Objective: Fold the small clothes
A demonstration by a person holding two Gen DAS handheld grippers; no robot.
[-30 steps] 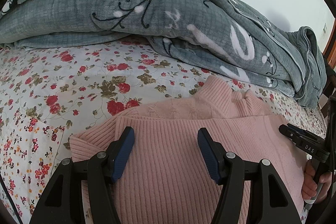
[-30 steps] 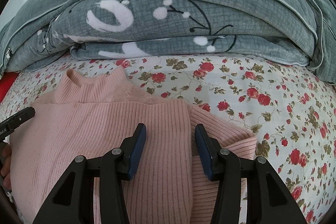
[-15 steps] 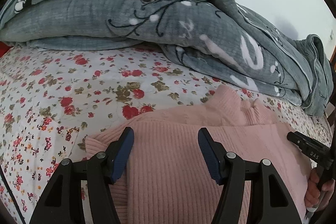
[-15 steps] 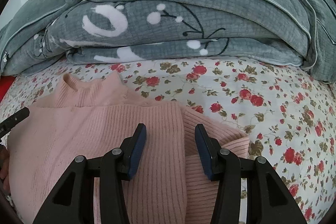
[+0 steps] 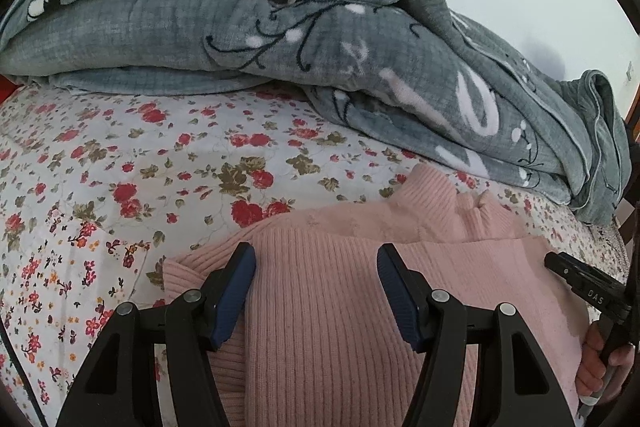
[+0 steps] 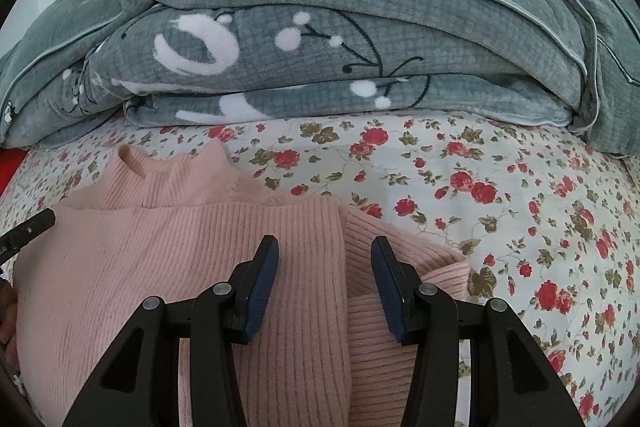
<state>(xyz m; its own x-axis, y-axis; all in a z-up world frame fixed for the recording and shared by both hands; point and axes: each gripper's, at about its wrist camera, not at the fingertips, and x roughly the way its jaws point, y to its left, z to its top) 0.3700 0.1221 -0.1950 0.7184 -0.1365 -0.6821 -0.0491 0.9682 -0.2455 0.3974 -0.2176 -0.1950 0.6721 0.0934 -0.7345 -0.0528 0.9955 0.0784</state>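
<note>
Pink sweater's (image 5: 340, 307) hem beyond bottom edge

Pink ribbed sweater (image 5: 340, 307) lies flat; sleeves folded in.

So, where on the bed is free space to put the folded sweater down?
Bare floral sheet lies right of the pink sweater, in front of the gray blanket. Another free patch of sheet is on the sweater's left side, below the blanket. Crowded: the back, under the blanket pile, and the middle, where both open tools, left tool and right tool, hover over the sweater.
</note>
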